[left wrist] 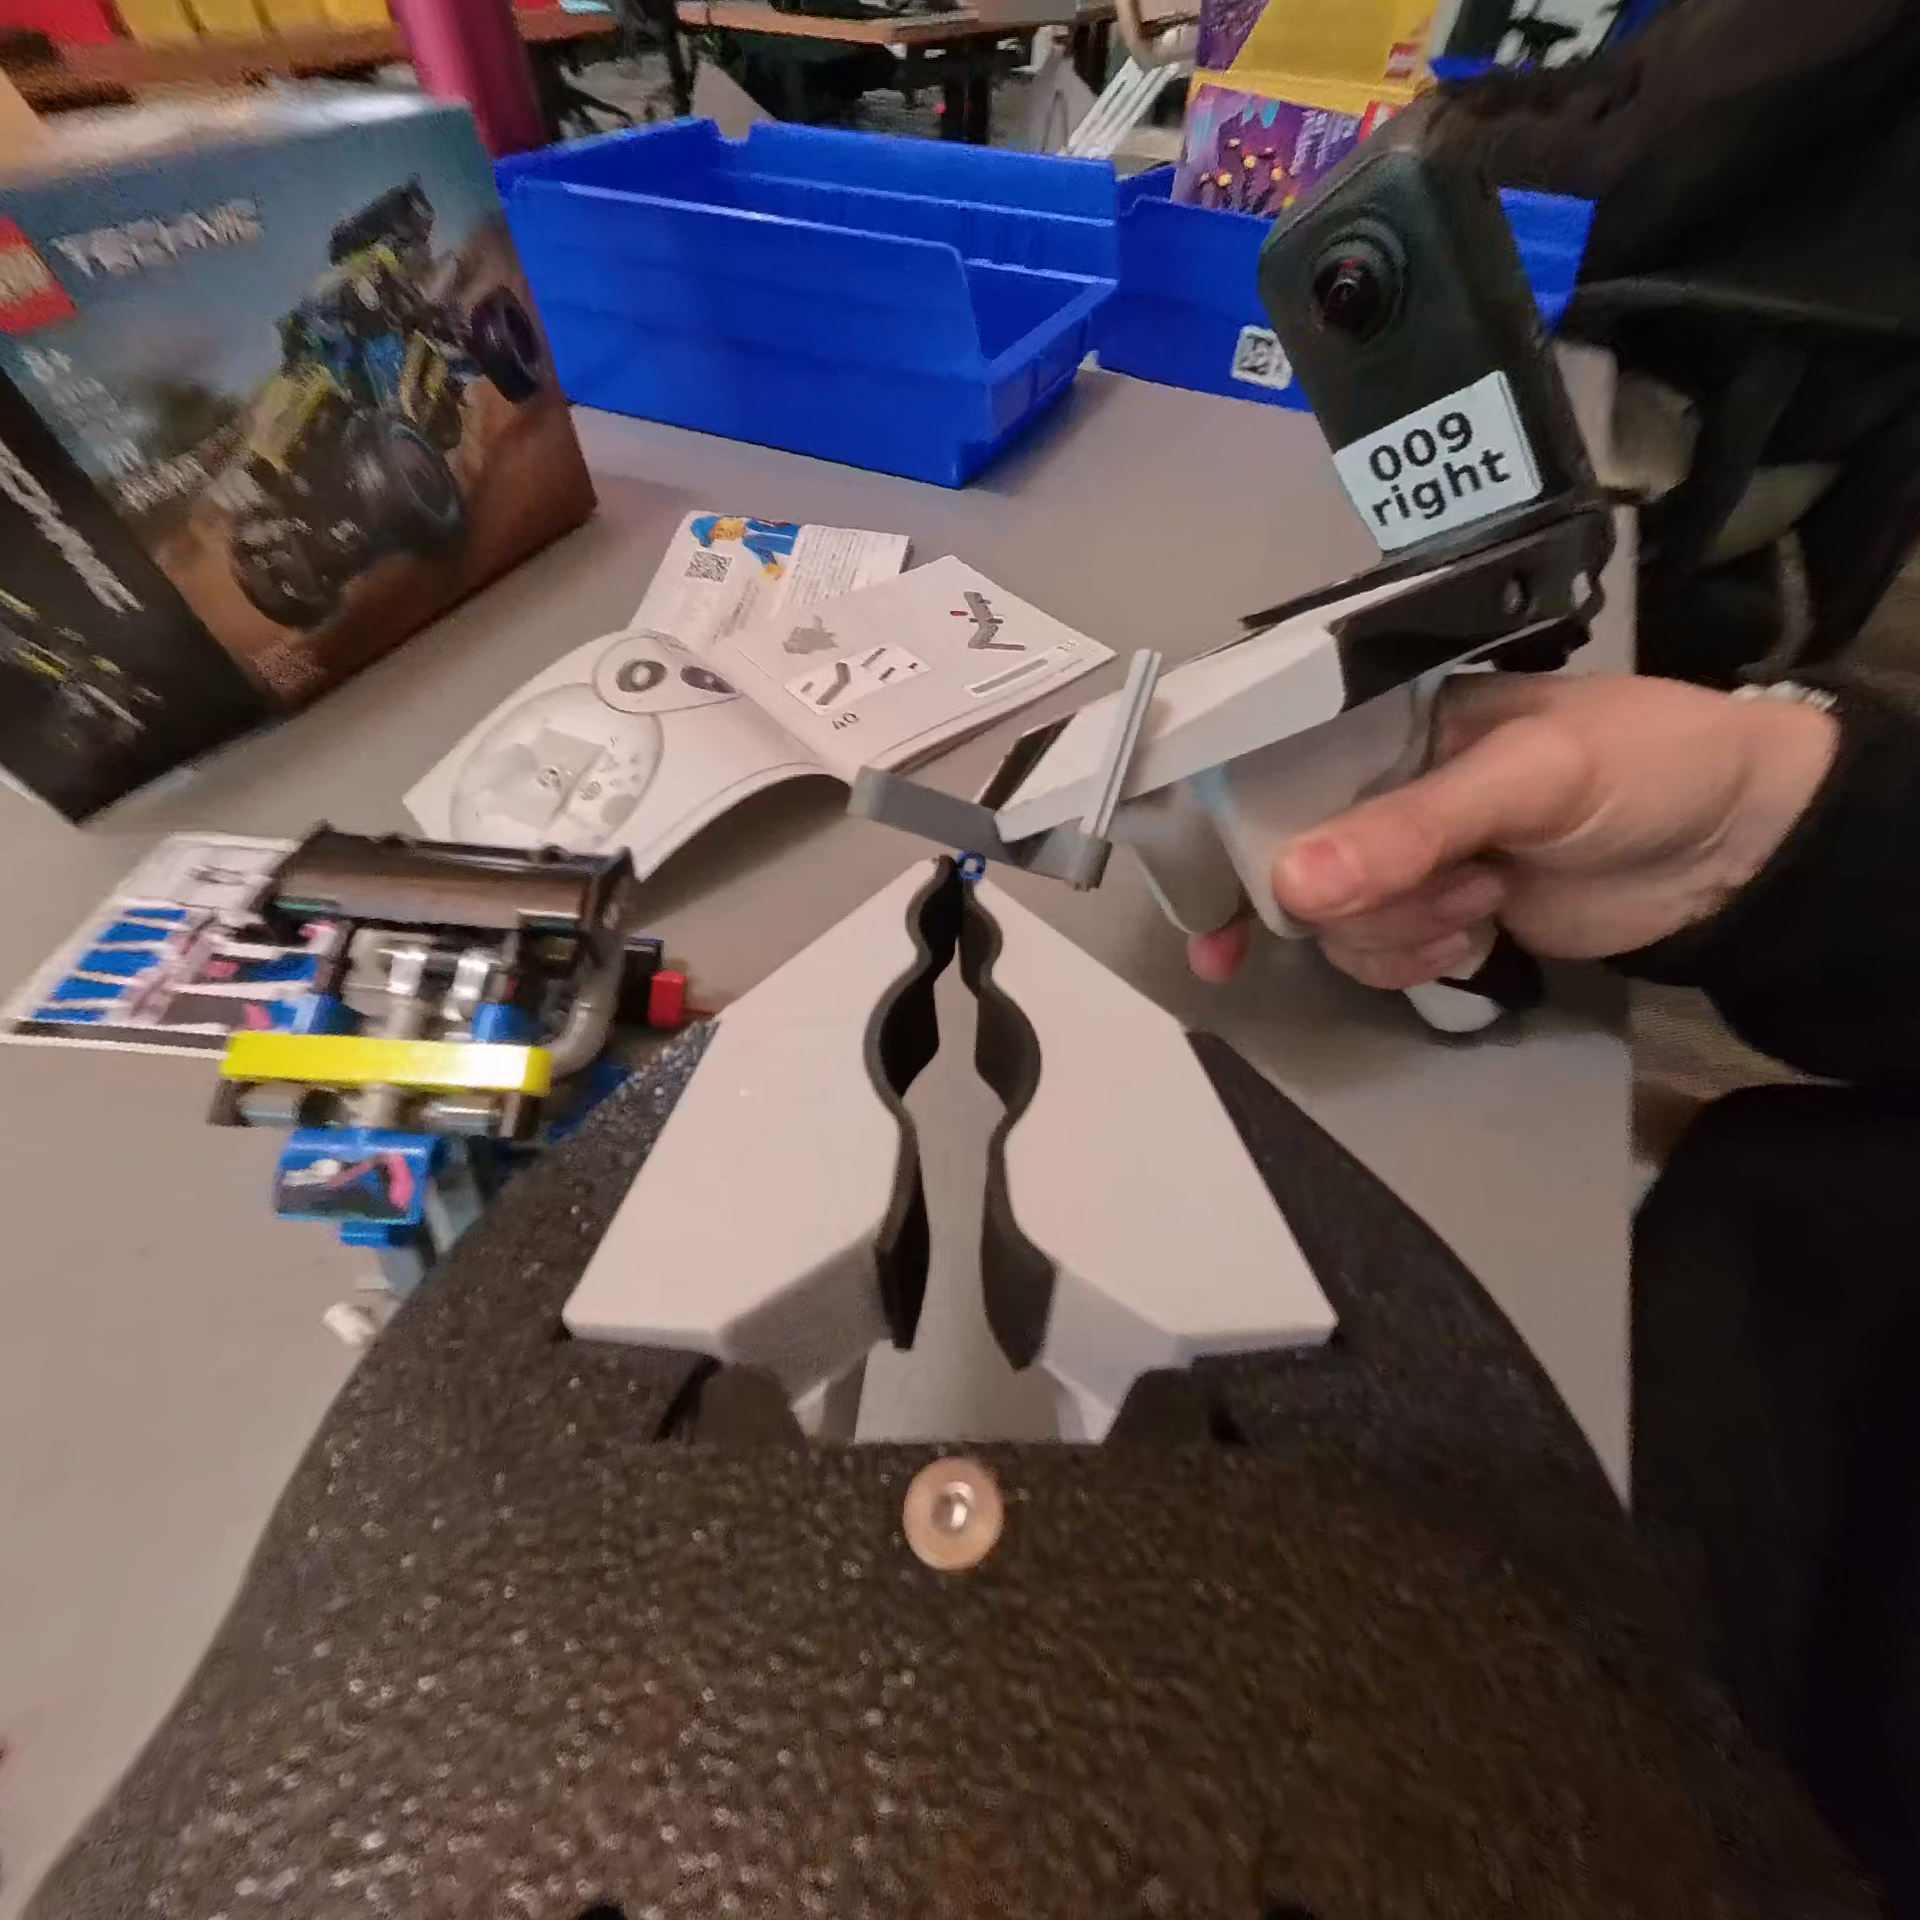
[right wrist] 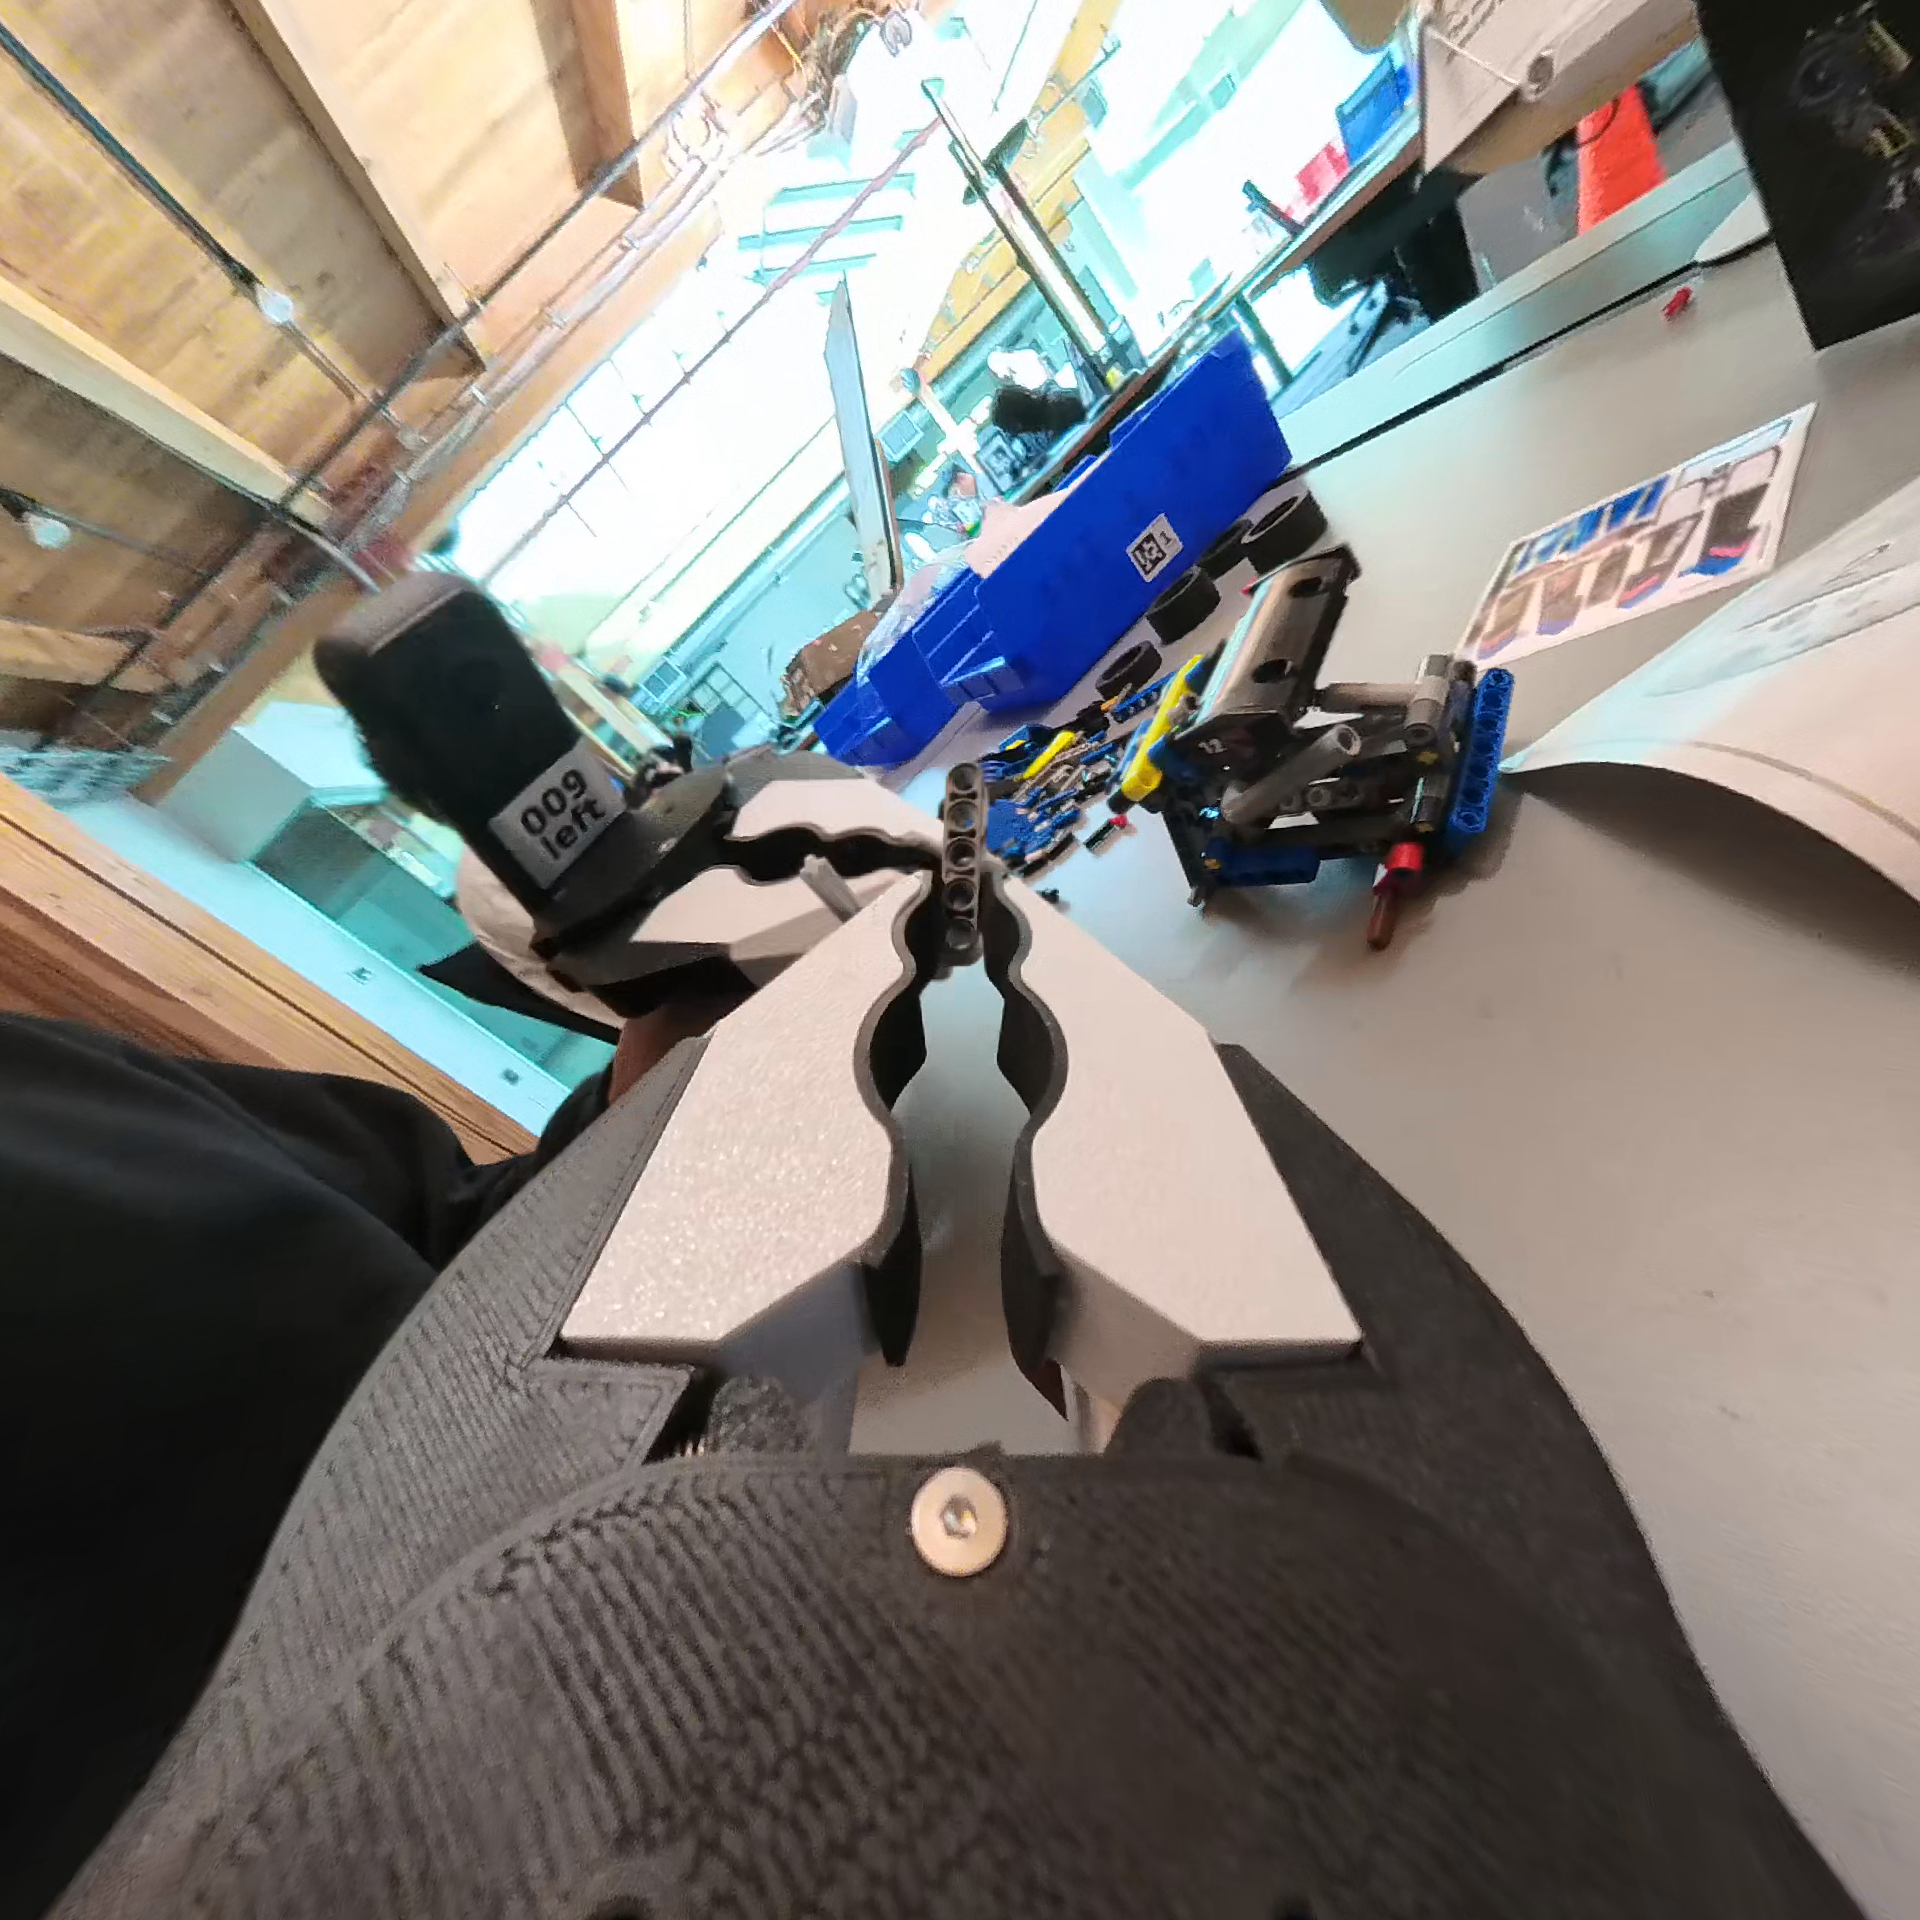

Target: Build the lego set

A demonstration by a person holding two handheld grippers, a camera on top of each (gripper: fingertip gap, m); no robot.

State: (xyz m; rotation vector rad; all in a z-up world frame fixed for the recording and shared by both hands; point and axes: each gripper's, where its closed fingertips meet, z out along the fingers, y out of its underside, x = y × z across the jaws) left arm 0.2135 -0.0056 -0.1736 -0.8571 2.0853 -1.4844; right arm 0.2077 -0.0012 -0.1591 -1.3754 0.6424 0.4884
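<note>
**Two small pieces held above the grey table, model lying to one side**

The left gripper (left wrist: 961, 883) is seen with its grey fingers and wavy black pads drawn together at the tips, where a tiny blue lego pin (left wrist: 970, 862) is pinched. Only the end of the pin is exposed, so its long axis cannot be told.

The right gripper (right wrist: 961, 914) is clenched on a dark grey lego beam with round holes (right wrist: 962, 831). In the right wrist view, the beam's long axis is seen running straight out along the fingers, with its free end pointed away from the camera and its near end clamped between the pads. In the left wrist view, the right gripper (left wrist: 935, 821) is held by a person's hand (left wrist: 1538, 831) just beyond the left fingertips, close to the blue pin; the beam cannot be made out there.

The partly built blue, yellow and grey lego vehicle model (right wrist: 1340, 769) is set on the grey table (right wrist: 1558, 1143), tilted, with its blue perforated beam at the far side in the right wrist view. It lies left of the left gripper in the left wrist view (left wrist: 416, 997).

An open instruction booklet (left wrist: 727, 707), a sticker sheet (right wrist: 1652, 540), loose black tyres (right wrist: 1184, 603), scattered small parts (right wrist: 1049, 779), blue plastic bins (left wrist: 810, 291) and the printed cardboard set box (left wrist: 260, 395) are also placed on the table
</note>
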